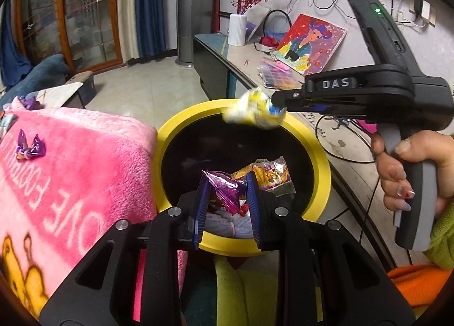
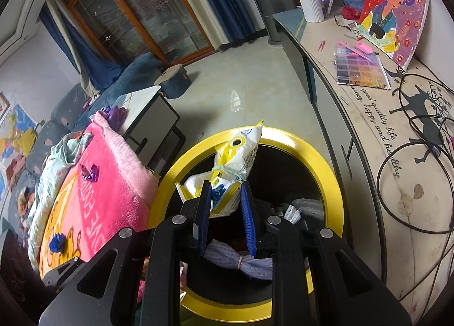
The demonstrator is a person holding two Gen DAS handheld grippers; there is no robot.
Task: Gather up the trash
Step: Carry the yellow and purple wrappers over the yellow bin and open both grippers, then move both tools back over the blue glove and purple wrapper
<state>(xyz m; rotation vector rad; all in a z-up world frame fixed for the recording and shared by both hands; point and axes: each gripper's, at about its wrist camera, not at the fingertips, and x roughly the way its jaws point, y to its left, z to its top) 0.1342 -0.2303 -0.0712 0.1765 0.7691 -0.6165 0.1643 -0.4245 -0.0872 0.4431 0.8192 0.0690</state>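
- The yellow-and-white bag (image 2: pixel 235 167), crumpled and tied round with a pale green band, hangs over the mouth of the yellow-rimmed bin (image 2: pixel 334 184); its top corner rises past the far rim.
- The right gripper (image 2: pixel 225 192) pinches the bag's lower end between its blue-padded fingers, which are drawn in close on the plastic. From the left wrist view the same bag (image 1: pixel 252 110) shows at the tip of that gripper (image 1: pixel 279 106), above the far edge of the bin (image 1: pixel 320 156).
- The left gripper (image 1: pixel 227 184) holds a purple wrapper (image 1: pixel 224 187) between its fingers, narrowed onto the foil, over the bin's dark opening.
- Inside the bin lie a yellow-and-purple snack packet (image 1: pixel 272 173) and a bundle of pale blue cloth (image 2: pixel 241 263) bound with a band.
- A hand (image 1: pixel 408 173) with painted nails grips the right gripper's grey handle.
- Just beside the bin, on its left, a pink fleece blanket (image 1: pixel 85 161) carries another twisted purple wrapper (image 1: pixel 29 146) and, in the right wrist view, a small blue scrap (image 2: pixel 56 242).
- Beyond the bin, a long counter (image 2: pixel 369 139) bears black cables, a bead tray (image 2: pixel 360 66), a painted portrait (image 2: pixel 394 14) and a white ribbed vase (image 2: pixel 309 2).
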